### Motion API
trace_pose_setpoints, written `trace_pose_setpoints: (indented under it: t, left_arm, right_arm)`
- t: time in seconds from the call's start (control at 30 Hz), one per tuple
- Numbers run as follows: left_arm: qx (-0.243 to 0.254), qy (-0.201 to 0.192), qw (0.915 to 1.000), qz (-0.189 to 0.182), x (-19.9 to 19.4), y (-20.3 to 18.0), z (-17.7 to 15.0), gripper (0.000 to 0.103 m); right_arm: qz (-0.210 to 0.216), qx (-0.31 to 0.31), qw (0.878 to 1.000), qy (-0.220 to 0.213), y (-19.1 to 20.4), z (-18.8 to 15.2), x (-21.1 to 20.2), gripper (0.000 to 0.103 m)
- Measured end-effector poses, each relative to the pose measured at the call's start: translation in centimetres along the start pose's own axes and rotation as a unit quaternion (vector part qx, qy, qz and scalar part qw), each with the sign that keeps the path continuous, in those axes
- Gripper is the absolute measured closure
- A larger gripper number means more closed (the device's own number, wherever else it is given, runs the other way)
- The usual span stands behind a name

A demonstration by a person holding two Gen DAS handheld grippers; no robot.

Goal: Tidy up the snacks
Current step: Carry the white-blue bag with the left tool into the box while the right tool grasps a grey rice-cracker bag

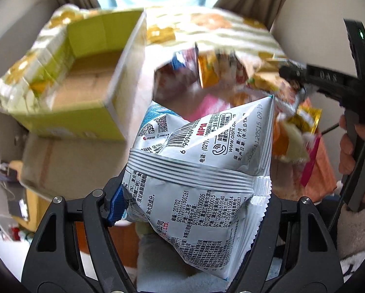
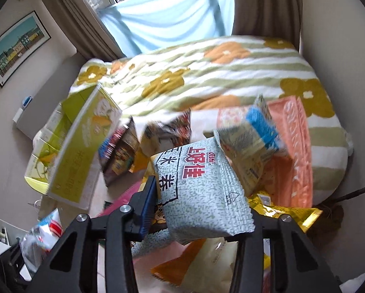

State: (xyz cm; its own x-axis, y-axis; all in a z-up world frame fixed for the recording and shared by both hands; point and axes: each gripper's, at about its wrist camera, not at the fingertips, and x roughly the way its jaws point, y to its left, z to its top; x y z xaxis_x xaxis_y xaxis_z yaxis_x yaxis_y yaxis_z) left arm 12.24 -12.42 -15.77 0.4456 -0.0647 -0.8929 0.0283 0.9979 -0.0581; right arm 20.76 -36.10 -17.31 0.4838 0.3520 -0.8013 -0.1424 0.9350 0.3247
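Daylight through a curtained window falls across a bed with a flower-patterned quilt, where a pile of snack packets lies beside an open green cardboard box and a peach-coloured carton. At the left wrist, the left gripper has its fingers clamped on a silver snack bag, printed back and barcode facing the camera, held above the bedding with the box's open mouth off to the left. At the right wrist, the right gripper is closed on a speckled white snack bag bearing red characters, raised clear of the yellow and orange packets below it; the blue pad of one finger presses its side. Judged from the scene, both bags are bound for the green box, and doing that well means keeping each squeeze light so the puffed bags do not burst, bringing one hand over the opening at a time, and letting go only low inside the walls. A framed picture hangs on the wall to the left of the window.
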Motion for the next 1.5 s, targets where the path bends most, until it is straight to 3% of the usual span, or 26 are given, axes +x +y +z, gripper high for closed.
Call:
trace_pose_setpoints:
  t: [0.23, 0.5, 0.87, 1.07, 1.3, 1.37, 1.5]
  left_arm:
    - [0.019, -0.084, 0.9963, 0.001, -4.8, 5.2, 5.1, 0.032]
    - [0.019, -0.108, 0.9939, 0.004, -5.5, 13.7, 10.7, 0.032]
    - [0.046, -0.063, 0.997, -0.003, -1.4, 24.5, 14.3, 0.032]
    - [0.071, -0.019, 0.9972, -0.009, 3.3, 26.1, 14.7, 0.032]
    - [0.093, 0.014, 0.9955, 0.004, 7.0, 25.6, 14.3, 0.031]
    - [0.095, 0.013, 0.9953, 0.012, 7.6, 25.2, 14.3, 0.027]
    - [0.103, 0.011, 0.9942, 0.031, 8.1, 24.6, 13.9, 0.001]
  right_arm:
    - [0.003, -0.011, 0.999, -0.048, 5.0, 2.0, -4.2, 0.063]
    - [0.011, -0.025, 0.997, -0.074, 13.7, 4.5, -4.2, 0.063]
    - [-0.01, -0.042, 0.998, -0.054, 24.9, 4.6, 1.5, 0.063]
    - [-0.024, -0.04, 0.998, -0.032, 28.0, 3.6, 4.4, 0.063]
    - [-0.04, -0.053, 0.998, -0.006, 28.6, 3.2, 7.0, 0.063]
    - [-0.035, -0.059, 0.998, 0.0, 28.2, 3.4, 7.4, 0.063]
    - [-0.035, -0.078, 0.996, 0.0, 28.0, 3.5, 7.8, 0.063]
